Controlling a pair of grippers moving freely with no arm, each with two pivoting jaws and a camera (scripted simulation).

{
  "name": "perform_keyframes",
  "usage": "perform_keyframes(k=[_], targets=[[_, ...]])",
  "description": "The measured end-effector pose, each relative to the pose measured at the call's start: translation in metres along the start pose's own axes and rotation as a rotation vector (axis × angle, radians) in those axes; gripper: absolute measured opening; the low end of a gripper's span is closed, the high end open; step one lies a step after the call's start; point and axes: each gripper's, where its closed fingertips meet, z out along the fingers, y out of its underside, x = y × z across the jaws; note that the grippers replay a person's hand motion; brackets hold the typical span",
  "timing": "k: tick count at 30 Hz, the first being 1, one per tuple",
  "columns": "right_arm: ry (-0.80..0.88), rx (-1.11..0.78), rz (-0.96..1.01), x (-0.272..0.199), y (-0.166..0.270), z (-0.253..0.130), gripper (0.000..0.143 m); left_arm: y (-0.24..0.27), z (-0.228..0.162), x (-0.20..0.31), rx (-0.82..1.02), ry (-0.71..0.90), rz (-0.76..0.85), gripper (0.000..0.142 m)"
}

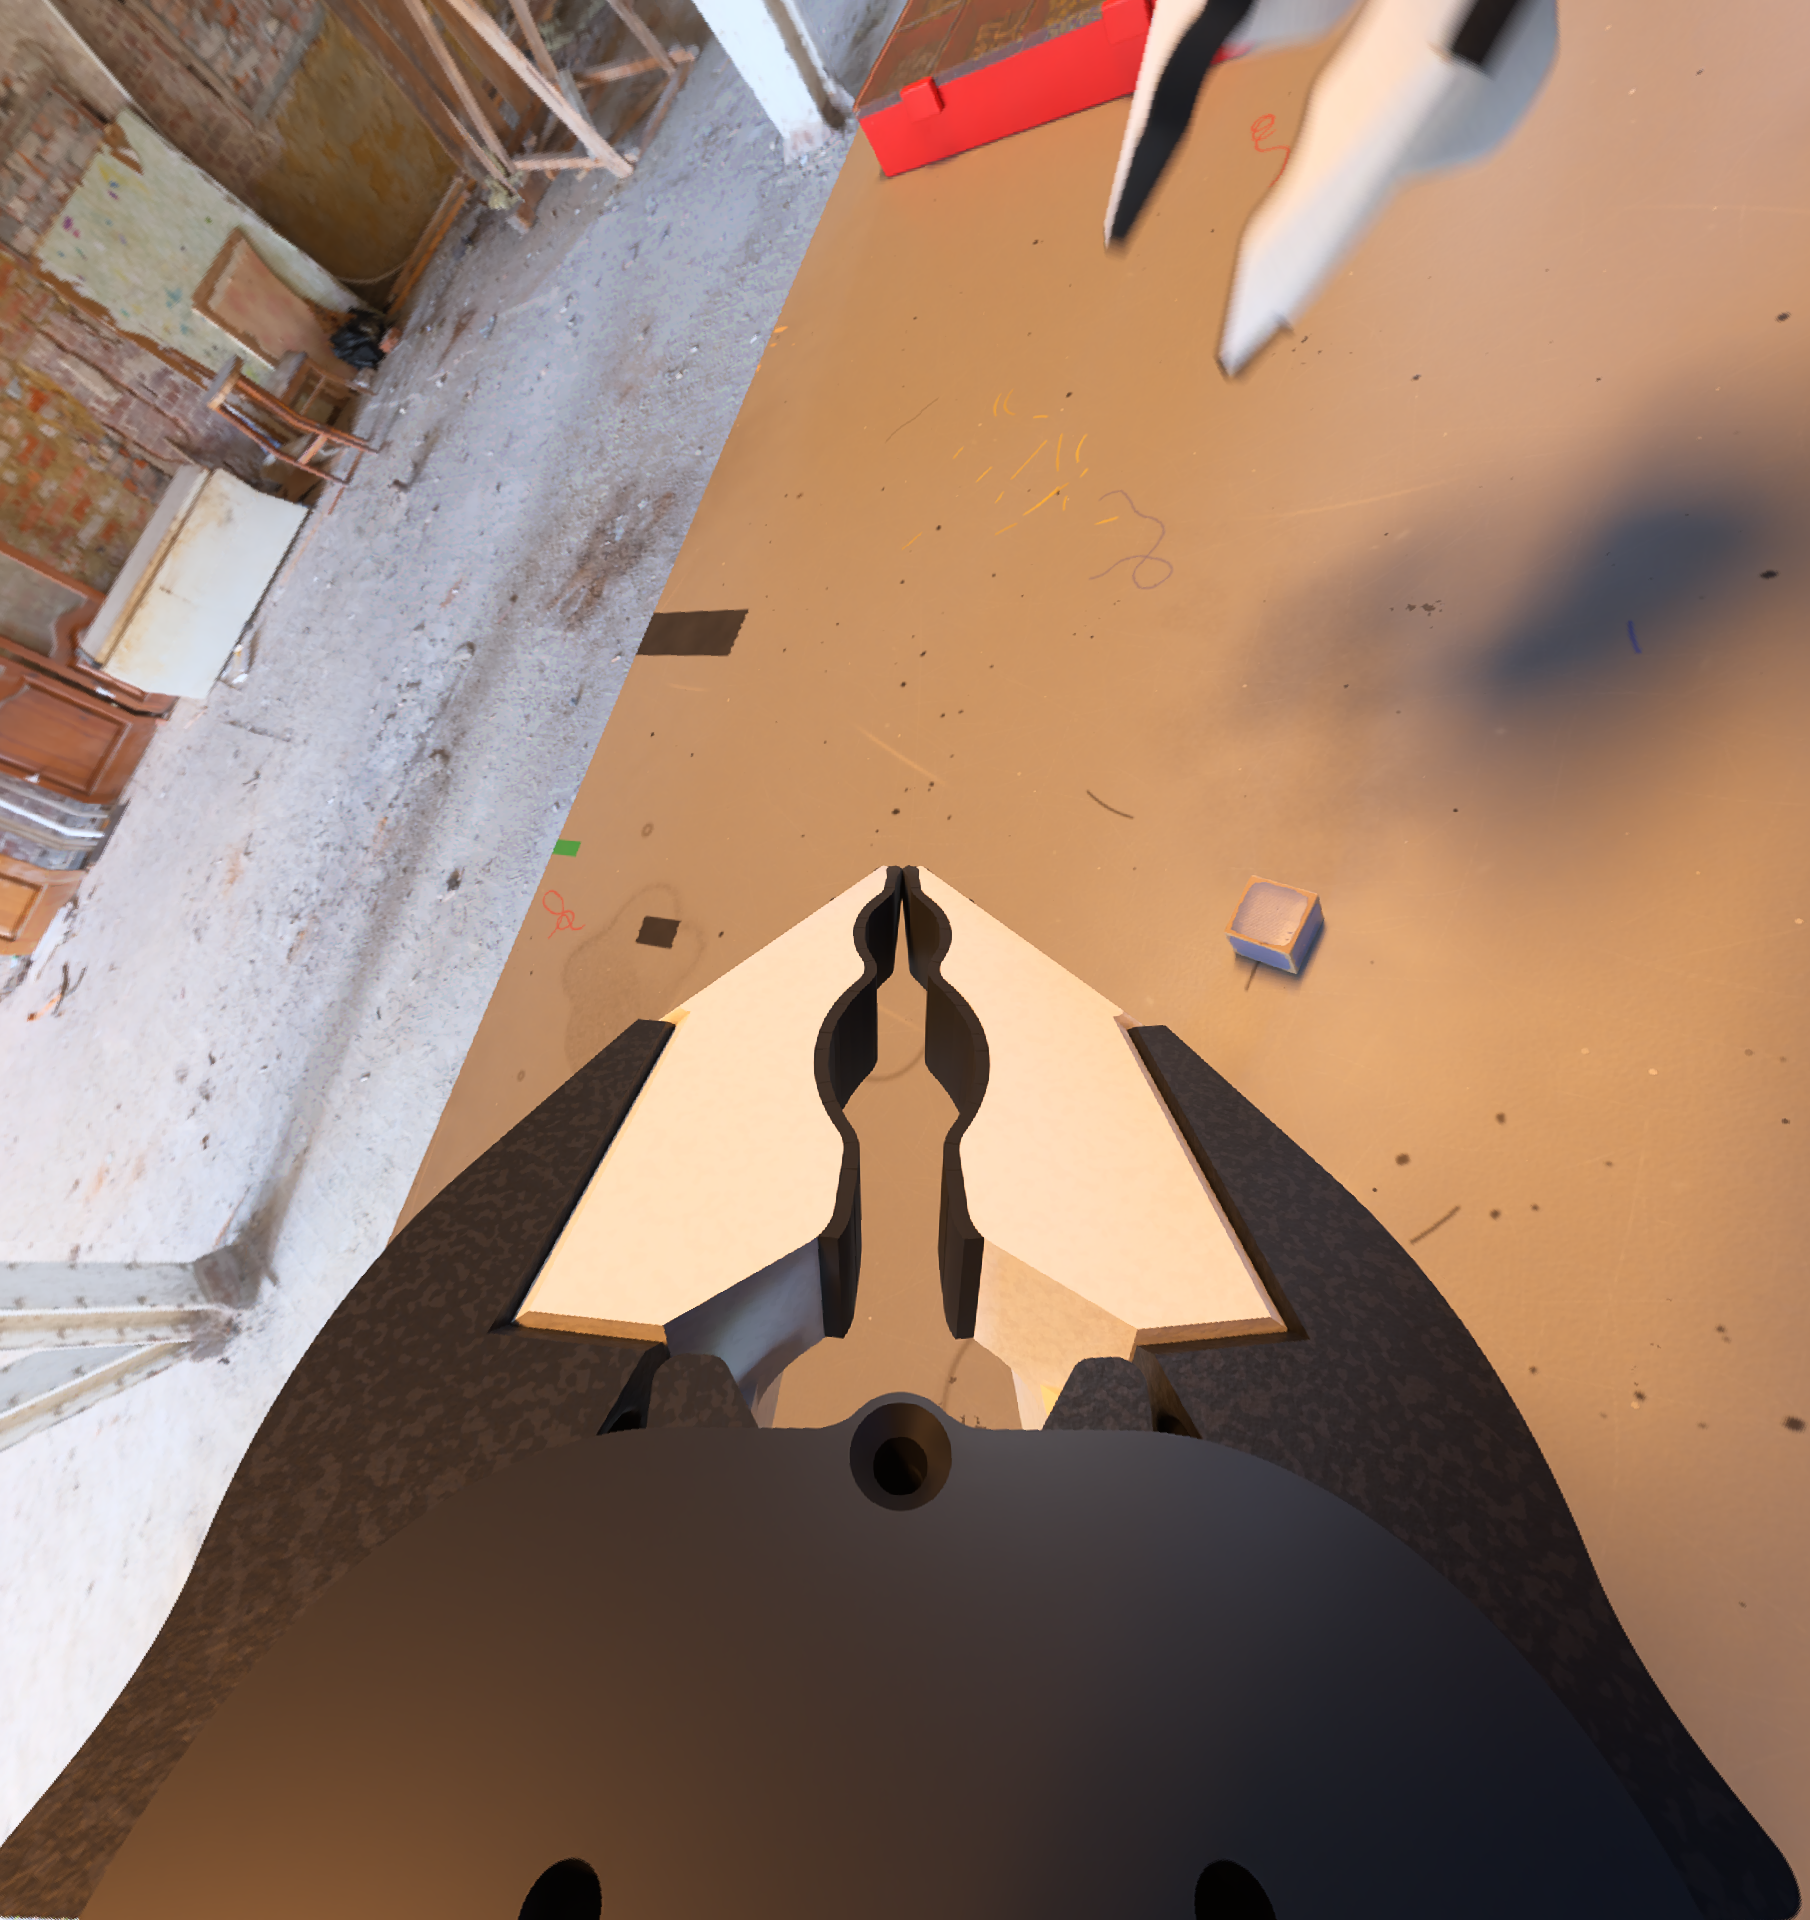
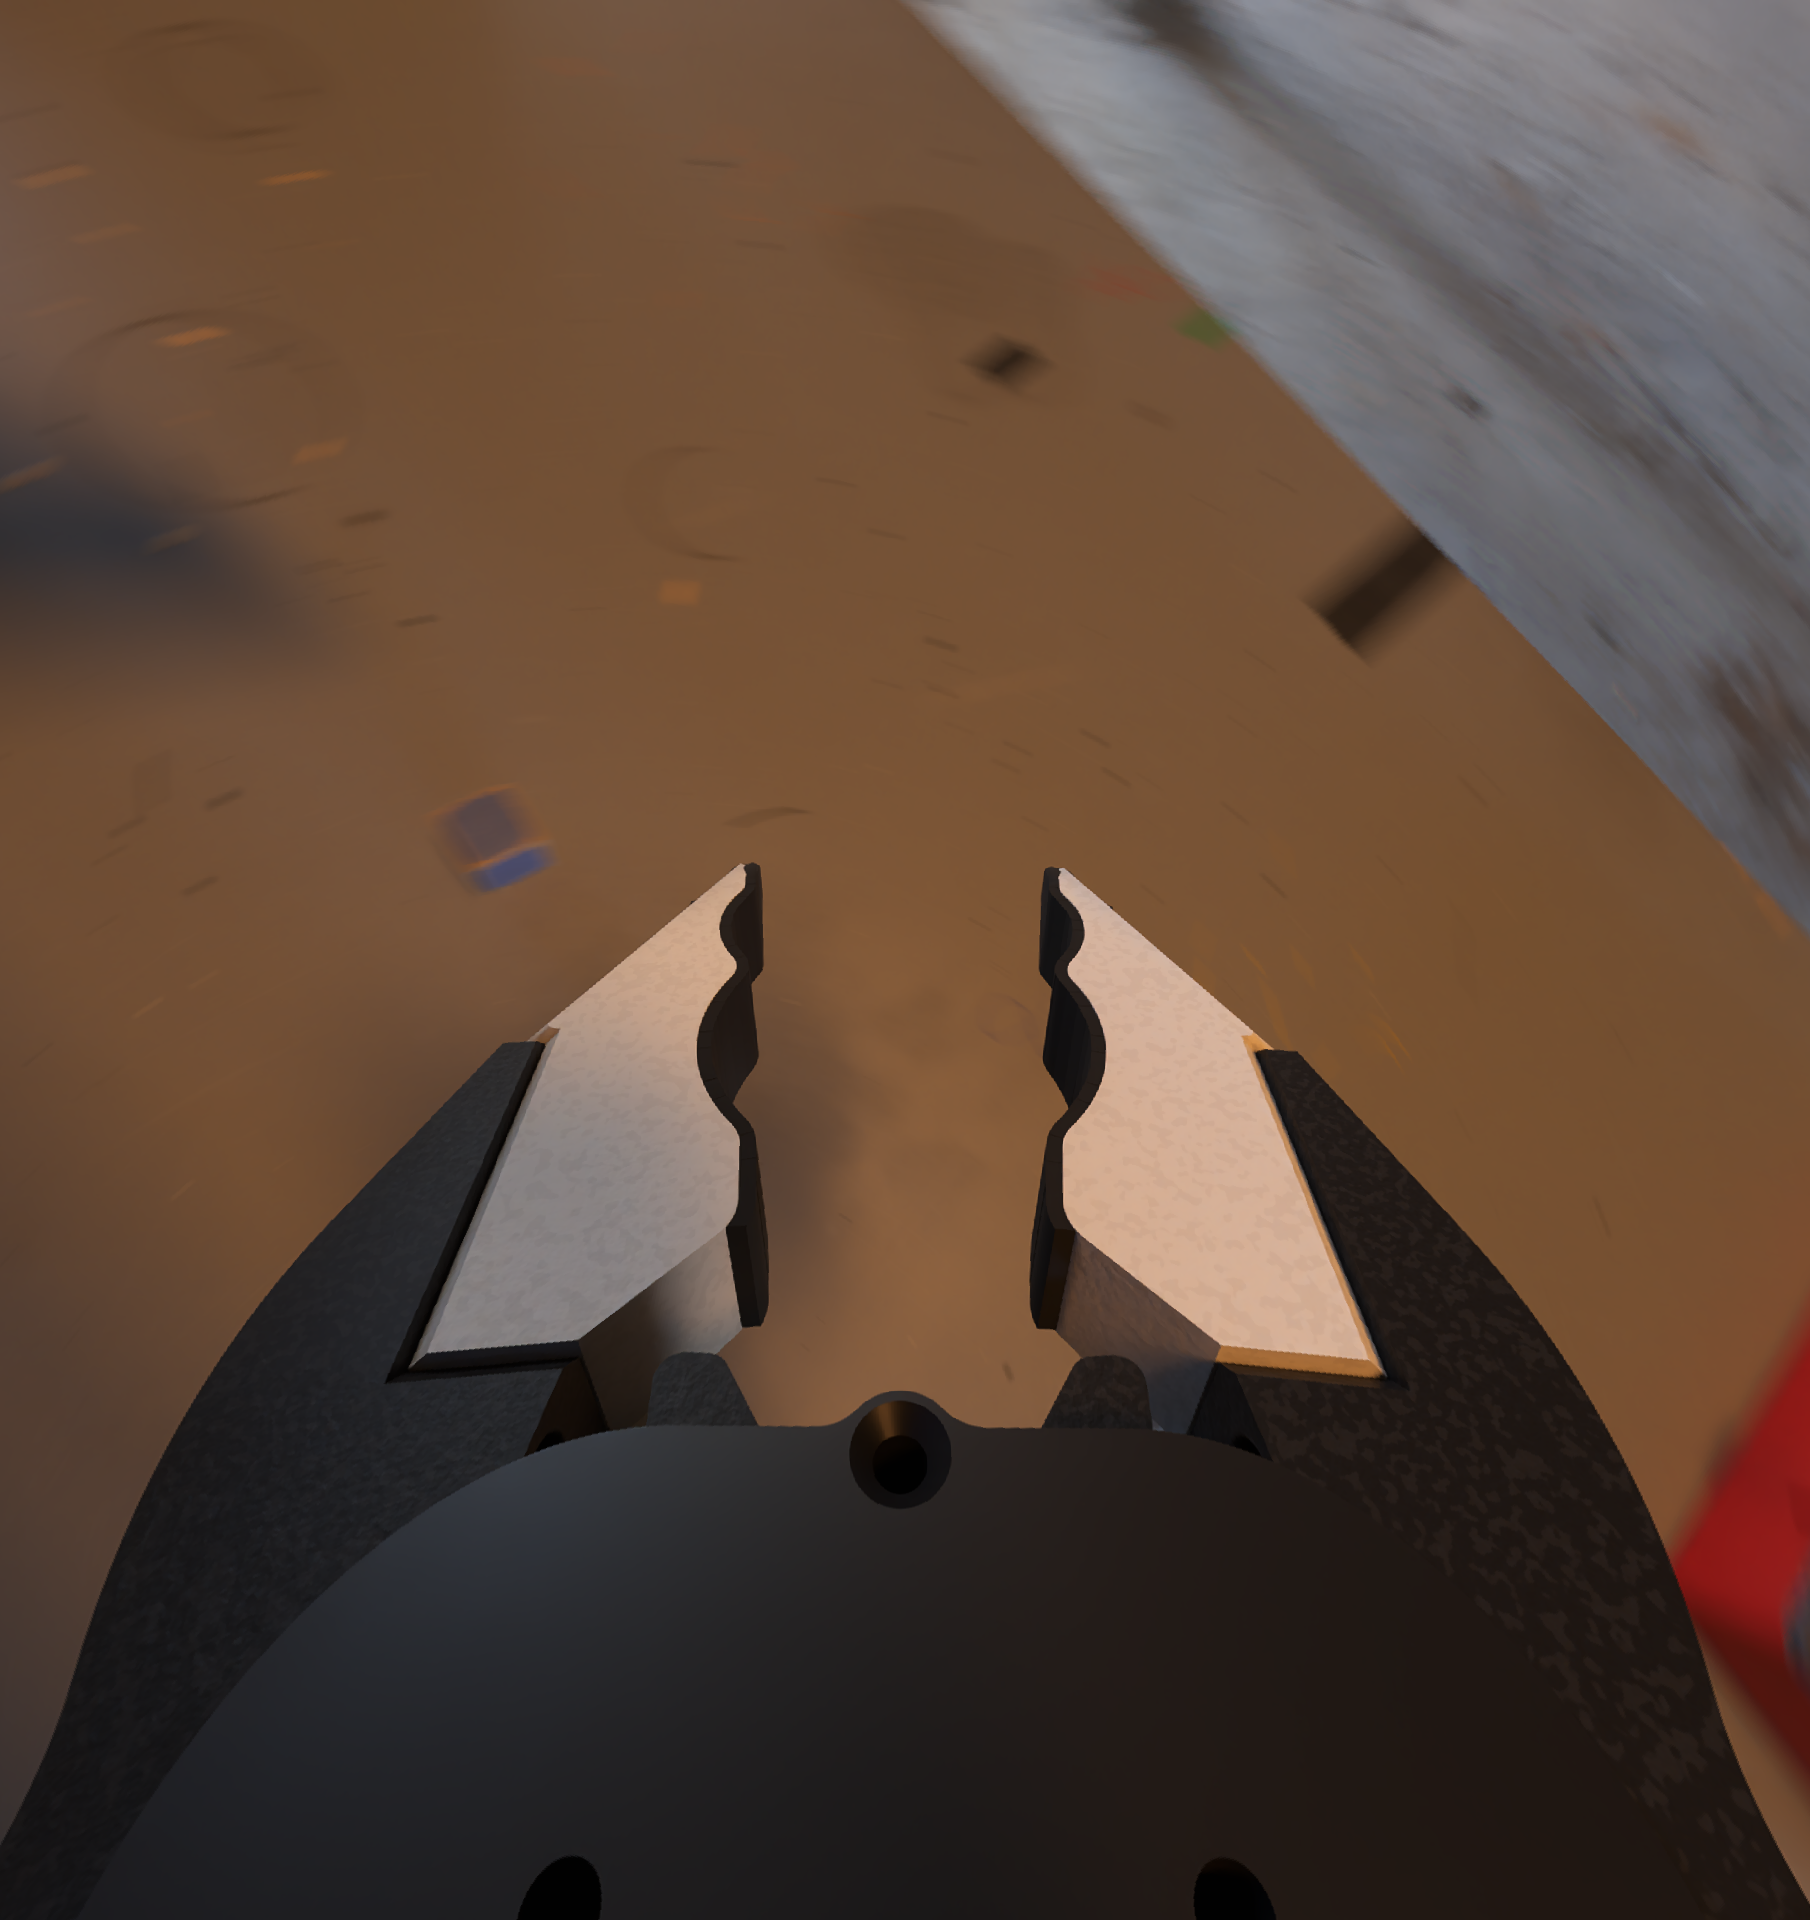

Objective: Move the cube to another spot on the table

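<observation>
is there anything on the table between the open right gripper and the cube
Nothing visible. In the right wrist view the small blue-grey cube sits ahead and left of the open right gripper, with only bare, speckled brown tabletop between them. The red box lies off to the right, away from that path.

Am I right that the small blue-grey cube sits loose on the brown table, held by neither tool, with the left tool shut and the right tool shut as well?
Nearly. The small blue-grey cube does sit loose on the brown table and the left tool is shut, but the right tool is open: the right wrist view shows a wide gap between its fingers.
</observation>
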Motion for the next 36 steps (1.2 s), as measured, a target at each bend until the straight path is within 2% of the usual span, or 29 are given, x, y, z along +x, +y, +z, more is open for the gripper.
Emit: perform_keyframes(k=[2, 5, 9, 14, 21, 27, 29, 36], targets=[[-0.181, -0.034, -0.198, -0.055, -0.010, 0.018, 0.055, 0.001, -0.002, -0.002, -0.002, -0.007, -0.003, 0.000], [-0.277, -0.190, -0.405, -0.101, 0.004, 0.056, 0.055, 0.004, -0.007, -0.009, -0.004, -0.024, -0.013, 0.000], [-0.394, -0.296, -0.457, -0.133, 0.026, 0.095, 0.054, 0.005, -0.018, -0.025, 0.024, -0.064, -0.066, 0.000], [-0.436, -0.356, -0.466, -0.145, 0.043, 0.119, 0.047, 0.004, -0.020, -0.025, 0.033, -0.060, -0.067, 0.000], [-0.454, -0.410, -0.453, -0.147, 0.058, 0.131, 0.042, 0.004, -0.013, -0.016, 0.013, -0.038, -0.042, 0.000], [-0.468, -0.429, -0.430, -0.147, 0.063, 0.132, 0.037, 0.004, -0.009, -0.013, 0.007, -0.033, -0.034, 0.000], [-0.478, -0.431, -0.429, -0.147, 0.063, 0.131, 0.027, 0.004, -0.008, -0.012, 0.005, -0.030, -0.032, 0.000], [-0.400, -0.366, -0.446, -0.135, 0.044, 0.120, 0.027, 0.004, -0.007, -0.011, 0.002, -0.027, -0.027, 0.000]])
